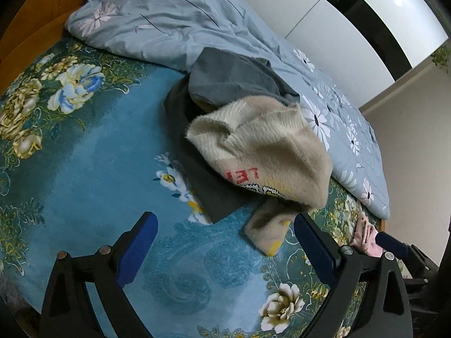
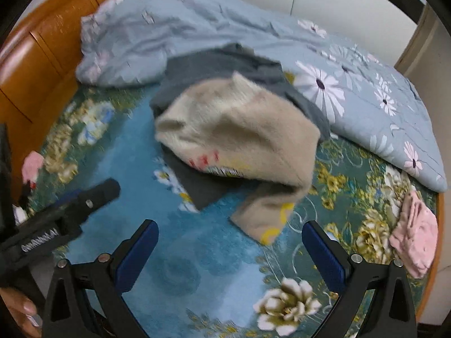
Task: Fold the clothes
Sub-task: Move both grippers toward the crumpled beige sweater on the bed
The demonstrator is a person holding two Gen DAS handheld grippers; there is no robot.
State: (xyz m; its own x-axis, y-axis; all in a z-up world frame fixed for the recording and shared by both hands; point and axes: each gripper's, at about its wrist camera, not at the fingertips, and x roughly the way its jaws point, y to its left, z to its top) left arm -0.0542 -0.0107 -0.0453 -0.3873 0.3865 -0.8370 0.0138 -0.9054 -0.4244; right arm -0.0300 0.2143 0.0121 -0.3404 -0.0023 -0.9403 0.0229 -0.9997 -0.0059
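While both claws hung wide open over the bedspread [image 1: 93, 152], nothing lay between their blue pads. Ahead of the left claw [image 1: 225, 242], slightly to its right, a beige sweater [image 1: 267, 152] sat crumpled on a grey garment [image 1: 231, 76], one sleeve trailing toward its right finger. Beyond lay a pale quilt [image 1: 157, 14]. Only this view showed the wardrobe [image 1: 352, 19] at far right. From the right claw [image 2: 228, 250], the left claw's finger [image 2: 93, 194] and a hand [image 2: 19, 312] showed to its left, the same heap sat straight ahead, and pink cloth [image 2: 417, 236] lay plain to its right.
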